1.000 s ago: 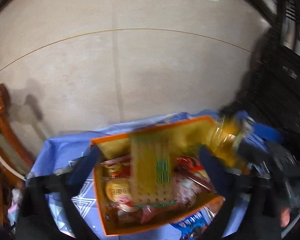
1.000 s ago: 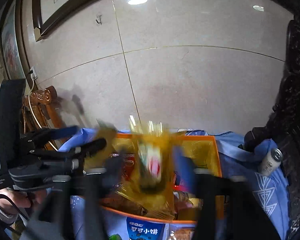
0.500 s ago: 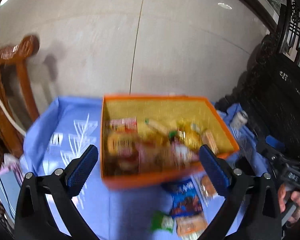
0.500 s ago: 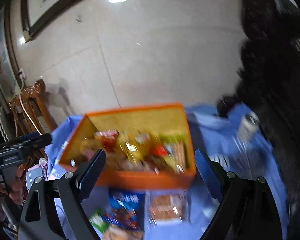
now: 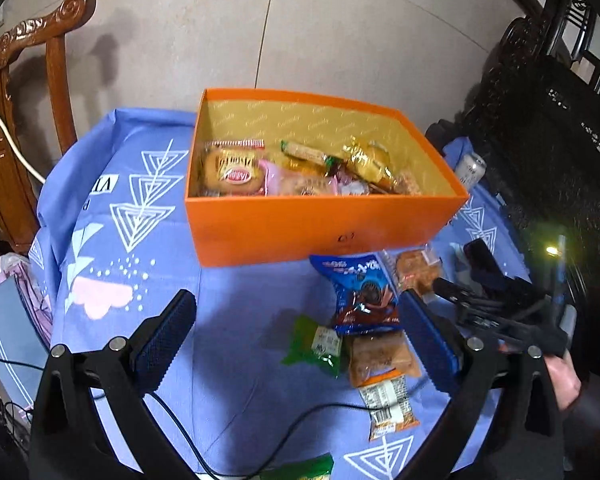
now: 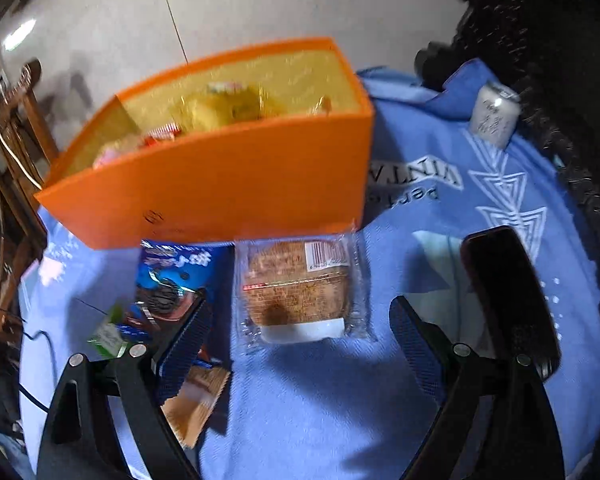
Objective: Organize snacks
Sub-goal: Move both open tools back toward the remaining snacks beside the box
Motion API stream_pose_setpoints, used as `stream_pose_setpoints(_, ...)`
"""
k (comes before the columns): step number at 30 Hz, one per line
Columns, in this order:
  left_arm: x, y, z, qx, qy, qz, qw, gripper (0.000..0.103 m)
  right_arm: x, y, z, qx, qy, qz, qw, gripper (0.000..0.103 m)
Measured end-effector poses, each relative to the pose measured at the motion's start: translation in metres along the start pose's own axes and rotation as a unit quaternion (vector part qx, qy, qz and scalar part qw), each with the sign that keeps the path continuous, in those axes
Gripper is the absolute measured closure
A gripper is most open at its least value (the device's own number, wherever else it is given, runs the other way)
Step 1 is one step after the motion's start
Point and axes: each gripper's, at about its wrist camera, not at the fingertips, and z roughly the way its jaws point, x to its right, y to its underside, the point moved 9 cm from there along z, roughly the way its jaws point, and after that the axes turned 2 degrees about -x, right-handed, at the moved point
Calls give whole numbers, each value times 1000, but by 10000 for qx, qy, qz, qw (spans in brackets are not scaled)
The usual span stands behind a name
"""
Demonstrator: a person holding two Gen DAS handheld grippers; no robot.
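Grippers — left [image 5: 296,340], right [image 6: 300,340] — now wide apart, empty, pulled back from orange box [image 5: 320,228].

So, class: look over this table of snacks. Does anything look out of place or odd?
Yes. Several snack packets, such as the blue cookie pack and the clear-wrapped cake, lie on the blue cloth outside the orange box. A dark phone and a drink can sit among them.

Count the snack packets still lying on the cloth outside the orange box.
6, maybe more hidden: blue cookie packet, clear-wrapped cake beside it, green packet, brown pastry, barcode packet, and a green one at the near edge.
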Motion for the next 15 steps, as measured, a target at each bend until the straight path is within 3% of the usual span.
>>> stream_pose_setpoints(15, -9, 1, 21, -271, -84, -60, 9996, 4, -5, -2, 47, -464, 73, -220, 9987, 12)
